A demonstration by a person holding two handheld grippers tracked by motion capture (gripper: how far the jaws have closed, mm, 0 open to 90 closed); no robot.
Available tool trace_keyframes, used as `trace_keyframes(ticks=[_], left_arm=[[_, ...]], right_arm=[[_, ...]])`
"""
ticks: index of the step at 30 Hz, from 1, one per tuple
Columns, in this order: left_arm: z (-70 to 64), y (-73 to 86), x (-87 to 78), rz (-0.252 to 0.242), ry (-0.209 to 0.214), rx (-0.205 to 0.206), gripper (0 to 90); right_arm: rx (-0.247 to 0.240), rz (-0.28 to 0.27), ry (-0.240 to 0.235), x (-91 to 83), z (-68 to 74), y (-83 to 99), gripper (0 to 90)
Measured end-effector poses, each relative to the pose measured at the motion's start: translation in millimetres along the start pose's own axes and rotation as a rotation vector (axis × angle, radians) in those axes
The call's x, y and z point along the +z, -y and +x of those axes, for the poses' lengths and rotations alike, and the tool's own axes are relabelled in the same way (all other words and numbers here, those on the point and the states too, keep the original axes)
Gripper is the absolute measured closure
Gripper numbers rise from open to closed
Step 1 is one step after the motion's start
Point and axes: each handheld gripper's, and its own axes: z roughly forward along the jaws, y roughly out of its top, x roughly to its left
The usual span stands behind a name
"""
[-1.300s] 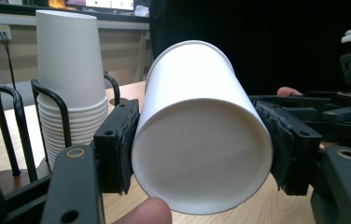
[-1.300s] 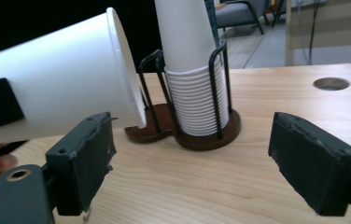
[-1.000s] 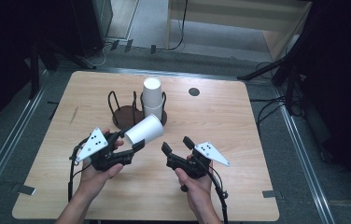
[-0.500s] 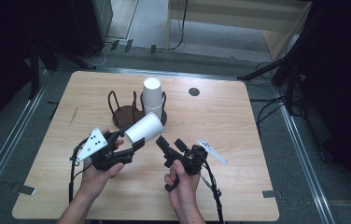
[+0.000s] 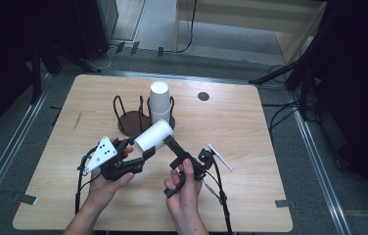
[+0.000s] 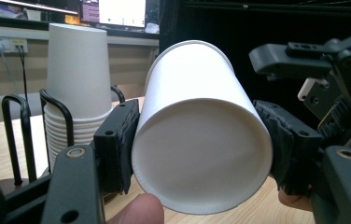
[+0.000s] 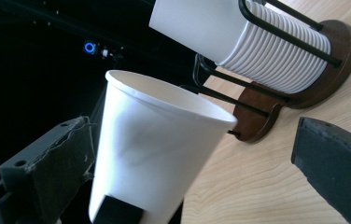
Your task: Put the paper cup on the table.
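My left gripper [image 5: 140, 149] is shut on a white paper cup [image 5: 153, 134], which lies tilted above the table with its mouth pointing away to the upper right. In the left gripper view the cup's base [image 6: 201, 154] faces the camera, squeezed between both pads [image 6: 117, 144]. My right gripper [image 5: 168, 147] is turned on its side and open, its jaws reaching up-left to the cup's rim. In the right gripper view the cup [image 7: 155, 149] stands between the wide-apart jaws of my right gripper [image 7: 192, 168], closer to the left jaw.
A tall stack of white cups [image 5: 160, 100] sits in a black wire holder on a round wooden base [image 5: 133, 121] just behind the grippers. A small black disc [image 5: 203, 96] lies at the back of the wooden table [image 5: 250, 196].
My right gripper has moved left and rolled onto its side, bringing its open jaws around the cup's upper end. The left gripper and cup have barely moved.
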Motion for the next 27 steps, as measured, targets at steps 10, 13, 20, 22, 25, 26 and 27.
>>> trace_keyframes(ticks=[10,13,20,22,25,26,27], left_arm=[[-5.0,3.2,3.4,0.001,0.011,0.01,35.3],[-6.1,3.6,4.1,0.001,0.017,0.013,35.3],[-10.1,5.4,6.5,0.008,0.026,0.025,35.3],[-10.5,5.6,6.8,0.009,0.026,0.028,35.3],[-11.1,5.9,7.0,0.011,0.027,0.028,35.3],[-11.2,5.9,7.0,0.014,0.028,0.03,35.3],[-11.6,6.1,7.2,0.013,0.028,0.031,35.3]], right_arm=[[0.062,0.0,-0.01,6.5,5.8,2.3,0.0],[0.079,0.004,-0.01,9.7,6.6,2.9,0.0],[0.096,0.014,-0.005,16.3,7.2,3.5,0.0],[0.105,0.014,-0.004,18.3,5.8,3.4,0.0],[0.117,0.015,-0.006,20.4,4.1,3.6,0.0],[0.121,0.016,-0.005,21.1,3.5,3.7,0.0],[0.126,0.02,-0.005,22.0,2.7,3.9,0.0]])
